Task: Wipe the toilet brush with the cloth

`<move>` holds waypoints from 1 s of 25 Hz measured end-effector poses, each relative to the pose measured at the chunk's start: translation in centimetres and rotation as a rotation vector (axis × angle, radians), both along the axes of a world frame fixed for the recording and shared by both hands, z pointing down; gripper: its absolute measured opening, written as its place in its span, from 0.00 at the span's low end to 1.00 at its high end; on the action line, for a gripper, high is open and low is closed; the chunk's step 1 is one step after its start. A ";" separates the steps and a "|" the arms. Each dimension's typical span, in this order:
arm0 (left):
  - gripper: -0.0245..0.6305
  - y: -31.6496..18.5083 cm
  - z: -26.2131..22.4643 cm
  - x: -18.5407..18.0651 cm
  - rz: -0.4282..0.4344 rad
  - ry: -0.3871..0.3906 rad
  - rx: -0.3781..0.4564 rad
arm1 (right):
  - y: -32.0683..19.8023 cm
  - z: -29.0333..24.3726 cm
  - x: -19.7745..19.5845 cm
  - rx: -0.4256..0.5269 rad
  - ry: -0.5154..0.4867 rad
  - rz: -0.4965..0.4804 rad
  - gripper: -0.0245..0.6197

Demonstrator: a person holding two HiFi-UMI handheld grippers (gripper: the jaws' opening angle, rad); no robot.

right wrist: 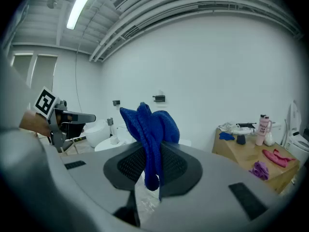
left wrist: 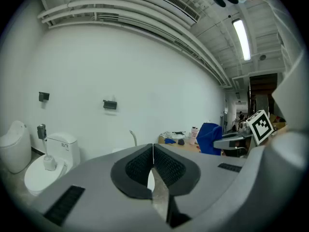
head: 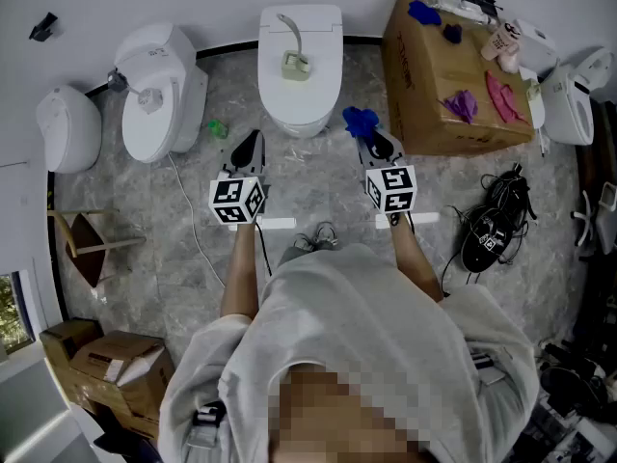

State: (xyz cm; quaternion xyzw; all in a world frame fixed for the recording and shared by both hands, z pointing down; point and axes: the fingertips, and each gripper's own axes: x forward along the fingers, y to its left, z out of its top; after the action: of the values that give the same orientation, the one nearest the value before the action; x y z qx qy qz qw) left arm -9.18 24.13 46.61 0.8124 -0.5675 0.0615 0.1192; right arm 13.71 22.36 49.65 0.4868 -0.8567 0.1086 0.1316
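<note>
**Brush is lying loose, nothing steadying it**

The toilet brush (head: 294, 56) is lying unheld on the closed toilet lid (head: 323, 27), far centre. Your right gripper (right wrist: 153, 149) is clenching the blue cloth (right wrist: 150, 122) just near of it. Your left gripper (left wrist: 153, 151) is hovering pinched together on nothing. If you are wiping one-handed, you are risking the brush rolling off onto the floor (head: 318, 191).

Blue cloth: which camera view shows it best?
The right gripper view: the blue cloth sits centre frame, large, pinched in the jaws of the right tool. The head view shows only a small blue bunch at that tool's tip; the left gripper view catches it small, off to the right.
</note>
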 end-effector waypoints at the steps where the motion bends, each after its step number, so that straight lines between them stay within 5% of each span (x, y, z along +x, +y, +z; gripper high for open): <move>1: 0.07 -0.1 0.0 0.0 -0.001 -0.002 0.001 | 0.0 0.1 -0.1 0.000 0.000 -0.005 0.17; 17: 0.07 -0.4 1.7 0.4 -0.012 0.008 -0.021 | -0.3 1.5 -1.1 -0.025 -0.020 -0.065 0.18; 25: 0.07 -4.6 3.7 0.0 0.001 0.029 -0.047 | -4.3 2.5 -2.1 -0.039 0.001 -0.083 0.18</move>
State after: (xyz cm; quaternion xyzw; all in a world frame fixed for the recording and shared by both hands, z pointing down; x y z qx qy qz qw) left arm -9.15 19.55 50.34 0.8104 -0.5639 0.0630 0.1463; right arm 11.60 18.08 52.19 0.4481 -0.8738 0.1195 0.1461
